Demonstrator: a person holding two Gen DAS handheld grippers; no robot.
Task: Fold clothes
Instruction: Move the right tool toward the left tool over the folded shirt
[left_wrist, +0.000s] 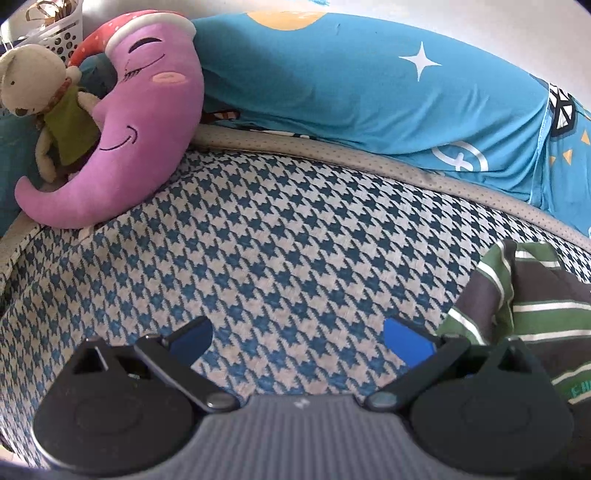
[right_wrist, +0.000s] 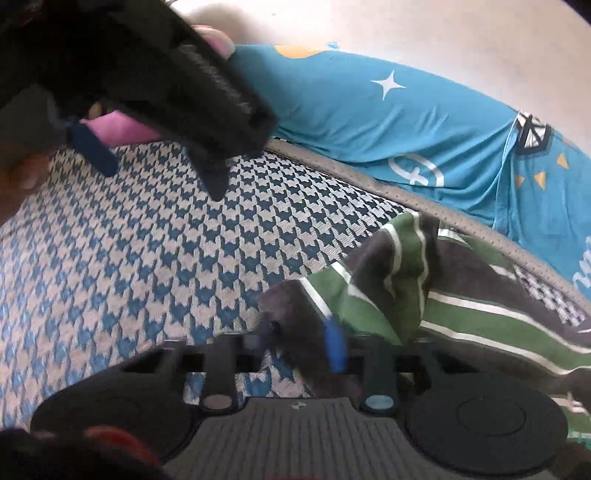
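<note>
The right tool is clenched on a dark corner of the striped garment, which lies crumpled on the houndstooth bed cover. Left of the garment, the left tool hangs released above the cover. Beyond the garment lie a blue pillow and purple moon cushion.

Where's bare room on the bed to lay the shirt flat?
The houndstooth cover is free between the purple moon pillow, the blue quilt and the left gripper. Crowded on the right, where the striped shirt lies bunched.
</note>
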